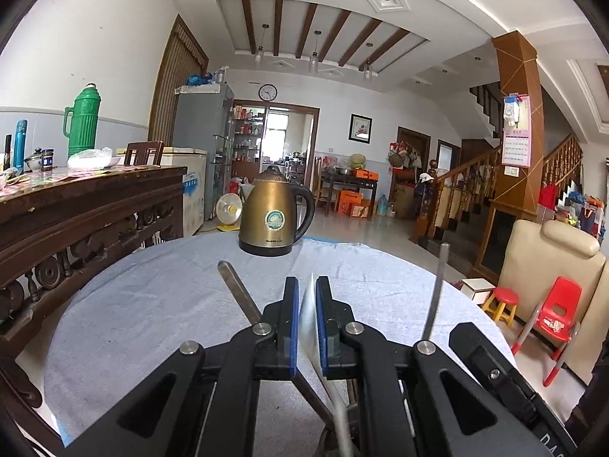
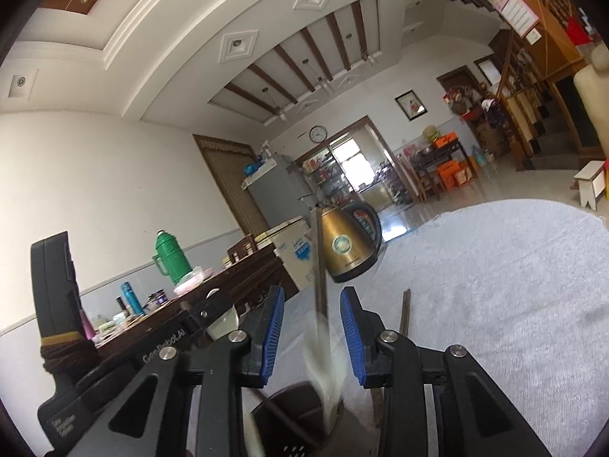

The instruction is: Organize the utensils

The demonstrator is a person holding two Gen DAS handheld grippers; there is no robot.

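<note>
My left gripper (image 1: 304,282) is shut on a thin white utensil (image 1: 310,312) that runs down between its blue pads toward the lens. A flat metal handle (image 1: 238,289) slants up on its left and a thin metal rod (image 1: 437,289) stands on its right. In the right wrist view my right gripper (image 2: 312,293) stands open around an upright metal handle (image 2: 319,251), its pads clear of the handle on both sides. A pale blurred shape sits close to the lens between the fingers. Below is a dark round utensil holder (image 2: 293,400), with another handle (image 2: 405,312) to its right.
A brass kettle (image 1: 272,217) stands at the far side of the round table's pale blue cloth (image 1: 152,304). A dark wooden sideboard (image 1: 95,198) with a green thermos (image 1: 82,122) runs along the left. A red child's chair (image 1: 555,308) and small stool (image 1: 502,301) stand right.
</note>
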